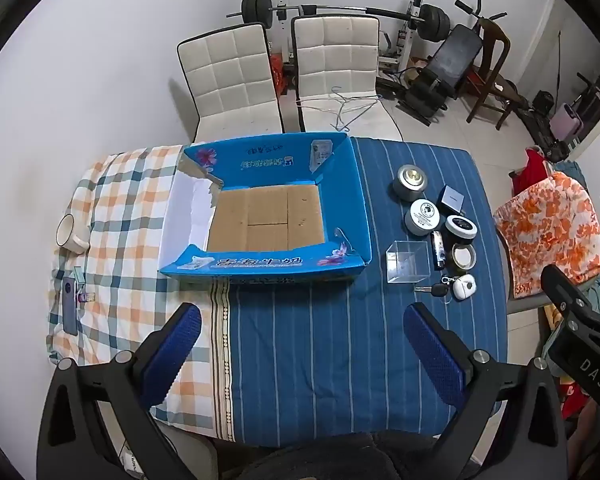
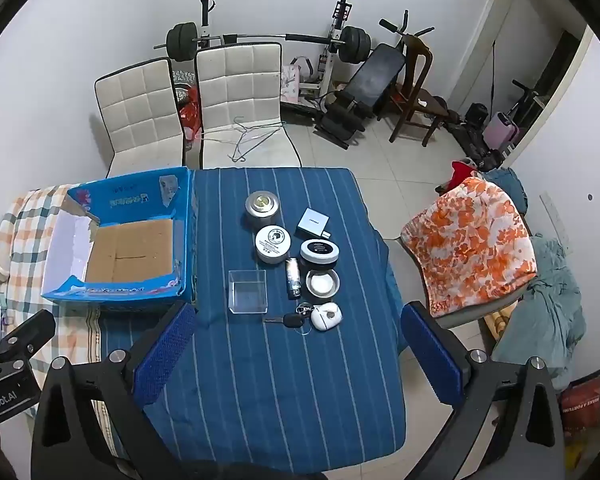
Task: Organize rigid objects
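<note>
**A:** Where do the things sit?

**B:** I see them clustered on the blue striped cloth of the desk: a metal tin, a white-lidded jar, a black-lidded jar, a small square box, a dark tube, an open round tin, a clear plastic box, a car key and a white fob. The blue carton lies just to their left, with nothing in it.

**A:** And your tools?

**B:** My right hand-held gripper hangs spread wide and empty near the key; my left hand-held gripper is likewise spread and empty, before the carton.

**A:** Risks?

**B:** The jars touch or nearly touch, so I judge a finger going between them may shove a neighbour. The clear box looks slippery. The key ring could drag the fob along.

**A:** Room?

**B:** Open cloth on the near side; the cluster's right flank lies near the desk edge, so a nudge there could drop something. The carton's raised wall must be cleared.
</note>
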Motion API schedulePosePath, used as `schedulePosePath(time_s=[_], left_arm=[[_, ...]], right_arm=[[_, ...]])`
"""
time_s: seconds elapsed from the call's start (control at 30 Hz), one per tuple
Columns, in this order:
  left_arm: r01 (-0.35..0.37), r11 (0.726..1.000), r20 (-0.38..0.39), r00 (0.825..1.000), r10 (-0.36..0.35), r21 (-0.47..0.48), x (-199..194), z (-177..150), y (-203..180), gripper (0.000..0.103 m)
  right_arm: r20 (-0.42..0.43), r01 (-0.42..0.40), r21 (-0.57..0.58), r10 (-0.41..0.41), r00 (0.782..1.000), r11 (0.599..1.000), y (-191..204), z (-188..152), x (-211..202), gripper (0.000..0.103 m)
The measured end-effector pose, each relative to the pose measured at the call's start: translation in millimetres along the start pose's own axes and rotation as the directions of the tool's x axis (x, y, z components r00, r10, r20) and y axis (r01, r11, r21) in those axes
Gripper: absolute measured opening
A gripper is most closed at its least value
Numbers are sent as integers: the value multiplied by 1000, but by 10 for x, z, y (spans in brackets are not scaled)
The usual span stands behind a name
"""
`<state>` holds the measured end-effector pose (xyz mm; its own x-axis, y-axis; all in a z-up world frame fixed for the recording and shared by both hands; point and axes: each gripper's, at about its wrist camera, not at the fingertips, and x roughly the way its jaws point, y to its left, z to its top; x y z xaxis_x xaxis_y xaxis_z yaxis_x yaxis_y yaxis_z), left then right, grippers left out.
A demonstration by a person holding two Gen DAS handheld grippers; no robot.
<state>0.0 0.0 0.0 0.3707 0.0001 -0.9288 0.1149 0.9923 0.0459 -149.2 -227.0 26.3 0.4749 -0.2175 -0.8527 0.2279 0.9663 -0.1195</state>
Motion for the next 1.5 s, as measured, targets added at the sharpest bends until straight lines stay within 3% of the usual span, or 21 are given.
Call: schedulePosePath(time_s=[0.8, 1.5], left_arm=[[-6, 999, 11, 1000, 6, -37, -51, -18, 116, 103], [-21, 999, 30, 999, 22, -34, -123, 37, 67, 103]], right_arm=[[5, 2, -15, -2, 1000, 1000, 131, -73, -41, 103], [23, -26, -26, 26, 999, 999, -15, 20, -116, 103]])
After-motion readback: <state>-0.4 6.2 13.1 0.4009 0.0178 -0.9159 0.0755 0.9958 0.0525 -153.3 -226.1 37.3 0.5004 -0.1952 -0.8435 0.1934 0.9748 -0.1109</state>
